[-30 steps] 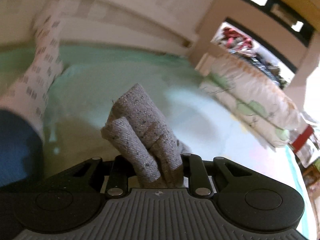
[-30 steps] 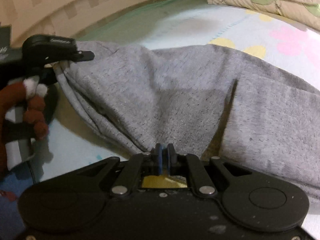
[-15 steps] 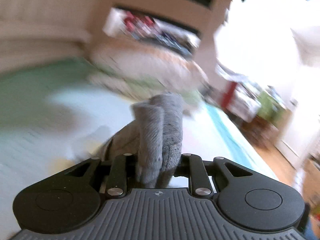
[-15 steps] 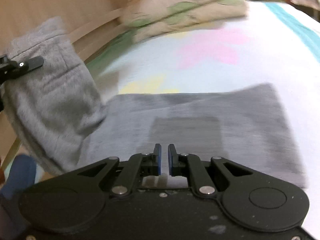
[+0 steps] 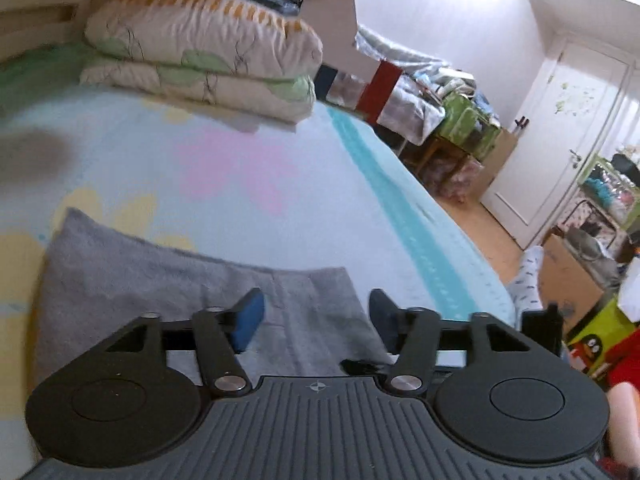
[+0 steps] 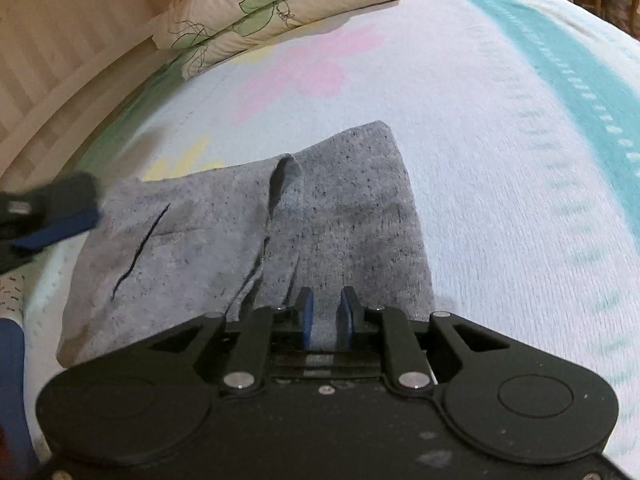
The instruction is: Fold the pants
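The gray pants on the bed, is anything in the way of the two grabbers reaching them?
Nothing visible is. The gray pants lie folded on the bed sheet, right under both. The left gripper and right gripper are opening, with only cloth beneath them.

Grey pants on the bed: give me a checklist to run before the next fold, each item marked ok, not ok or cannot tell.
1. Left gripper free of cloth: ok, jaws opening, pads clear of the grey pants.
2. Right gripper free of cloth: ok, jaws opening, pants lie under the gap, not pinched.
3. Pants lying on the bedsheet: ok, nothing hangs in the air.
4. Folded layers smooth: not ok, a puckered ridge runs down the middle.
5. Edges of the layers lined up: cannot tell, the near edge is hidden behind the grippers.
6. Folded quilt clear of the pants: ok.
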Available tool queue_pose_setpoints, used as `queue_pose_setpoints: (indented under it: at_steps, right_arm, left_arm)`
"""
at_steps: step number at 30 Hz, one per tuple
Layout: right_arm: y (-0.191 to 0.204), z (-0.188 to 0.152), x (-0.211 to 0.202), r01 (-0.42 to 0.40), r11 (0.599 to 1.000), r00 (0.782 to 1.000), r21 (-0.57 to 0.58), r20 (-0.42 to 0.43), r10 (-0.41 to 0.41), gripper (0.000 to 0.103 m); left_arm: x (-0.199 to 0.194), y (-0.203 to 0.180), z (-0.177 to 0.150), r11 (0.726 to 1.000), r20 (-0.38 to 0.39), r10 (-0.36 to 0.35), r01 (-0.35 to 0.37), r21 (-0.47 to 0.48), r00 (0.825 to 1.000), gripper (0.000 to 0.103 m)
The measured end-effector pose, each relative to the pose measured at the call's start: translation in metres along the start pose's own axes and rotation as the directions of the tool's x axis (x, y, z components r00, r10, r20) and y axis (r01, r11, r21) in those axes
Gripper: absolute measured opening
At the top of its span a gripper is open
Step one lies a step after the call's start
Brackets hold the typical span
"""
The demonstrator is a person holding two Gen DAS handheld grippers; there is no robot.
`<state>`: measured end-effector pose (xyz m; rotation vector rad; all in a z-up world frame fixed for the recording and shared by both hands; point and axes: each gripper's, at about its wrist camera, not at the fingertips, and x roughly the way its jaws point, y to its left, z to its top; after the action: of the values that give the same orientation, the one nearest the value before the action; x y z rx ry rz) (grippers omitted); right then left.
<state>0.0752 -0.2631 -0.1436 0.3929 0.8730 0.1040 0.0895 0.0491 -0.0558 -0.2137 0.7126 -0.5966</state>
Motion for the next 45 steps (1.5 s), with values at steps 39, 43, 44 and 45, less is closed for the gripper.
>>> queue_pose_setpoints:
  at_steps: [39,43,44,45]
  right_arm:
    - [0.093,0.029,-0.056,-0.213,0.950,0.961,-0.228,0.126,0.245,0.016]
    - [0.070,0.032,-0.048,-0.080,0.969,0.984,-0.236,0.136,0.114,0.016]
    - [0.062,0.030,-0.037,-0.064,0.973,0.991,-0.220,0.104,0.089,0.016]
    - [0.054,0.026,-0.025,-0.040,0.976,0.996,-0.213,0.072,0.056,0.017]
  left_arm:
    - [-0.040,0.085,-0.032,0.926,-0.019,0.343,-0.341,-0.160,0.939,0.065]
    - [-0.027,0.087,-0.031,0.922,-0.054,0.362,-0.366,-0.124,0.931,0.065]
    - [-0.022,0.088,-0.032,0.923,-0.066,0.362,-0.368,-0.114,0.930,0.065]
    - [-0.016,0.087,-0.034,0.922,-0.087,0.368,-0.376,-0.094,0.926,0.065]
